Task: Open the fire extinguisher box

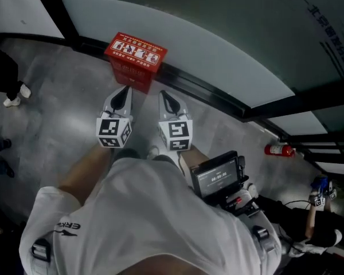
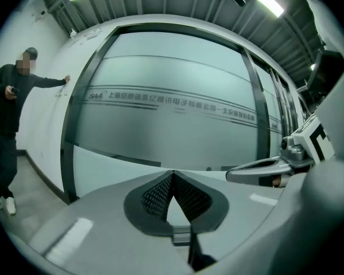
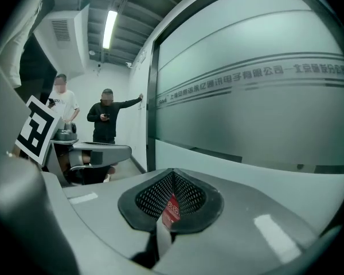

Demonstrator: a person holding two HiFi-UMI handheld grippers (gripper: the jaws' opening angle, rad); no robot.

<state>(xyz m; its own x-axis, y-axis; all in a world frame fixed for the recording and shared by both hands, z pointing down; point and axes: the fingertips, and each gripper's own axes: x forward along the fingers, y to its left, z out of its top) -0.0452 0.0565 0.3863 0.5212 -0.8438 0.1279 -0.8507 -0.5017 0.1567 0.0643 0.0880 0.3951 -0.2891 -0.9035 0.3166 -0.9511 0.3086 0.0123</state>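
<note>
The red fire extinguisher box (image 1: 136, 58) stands on the grey floor against the frosted glass wall (image 1: 178, 44), its lid down and a white pictogram label on top. My left gripper (image 1: 125, 89) and right gripper (image 1: 164, 95) hang side by side just short of the box, both pointing at it and touching nothing. In the left gripper view the jaws (image 2: 172, 174) meet at the tips with nothing between them. The right gripper (image 3: 173, 173) is shut too, and a sliver of the red box (image 3: 172, 209) shows through the gap below its tips.
A loose red fire extinguisher (image 1: 280, 149) lies on the floor at the right by the wall. A device with a small screen (image 1: 218, 175) hangs at my right side. One person (image 2: 6, 113) leans on the wall at the left, another (image 3: 63, 99) stands behind, and a third (image 1: 321, 222) is at the right.
</note>
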